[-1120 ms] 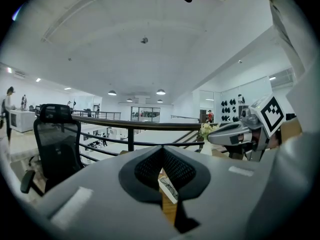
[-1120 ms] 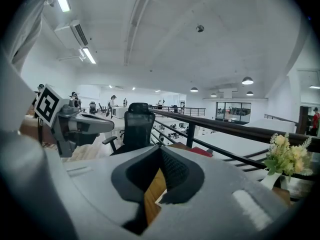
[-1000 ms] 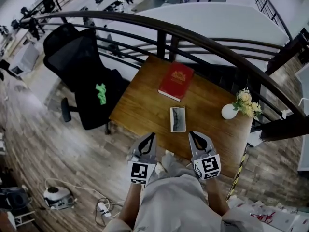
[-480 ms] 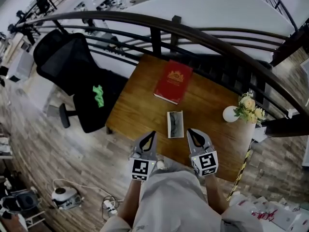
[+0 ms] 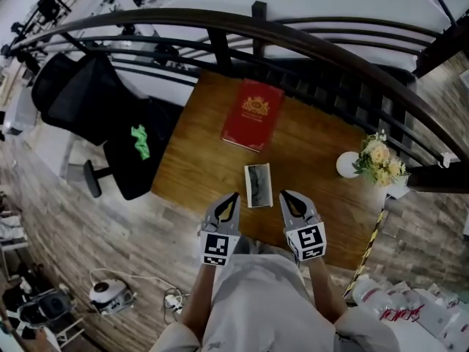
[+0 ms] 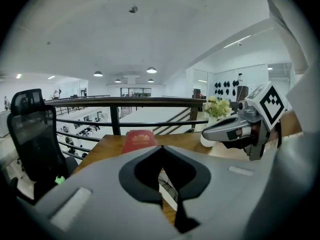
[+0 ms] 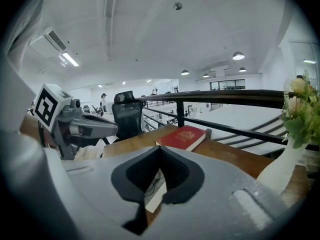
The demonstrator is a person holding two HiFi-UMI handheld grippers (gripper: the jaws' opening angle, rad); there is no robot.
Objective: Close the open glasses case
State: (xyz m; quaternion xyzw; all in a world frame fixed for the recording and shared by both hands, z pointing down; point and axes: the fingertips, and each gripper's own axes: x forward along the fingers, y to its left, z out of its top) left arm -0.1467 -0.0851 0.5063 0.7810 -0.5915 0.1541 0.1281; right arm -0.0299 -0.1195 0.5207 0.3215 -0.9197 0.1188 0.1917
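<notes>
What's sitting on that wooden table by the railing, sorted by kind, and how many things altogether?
Red book: 1
Open glasses case: 1
White vase of flowers: 1
Total: 3

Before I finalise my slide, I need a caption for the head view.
Left gripper and right gripper, both shut, flank the open glasses case on a wooden table; red book beyond.
</notes>
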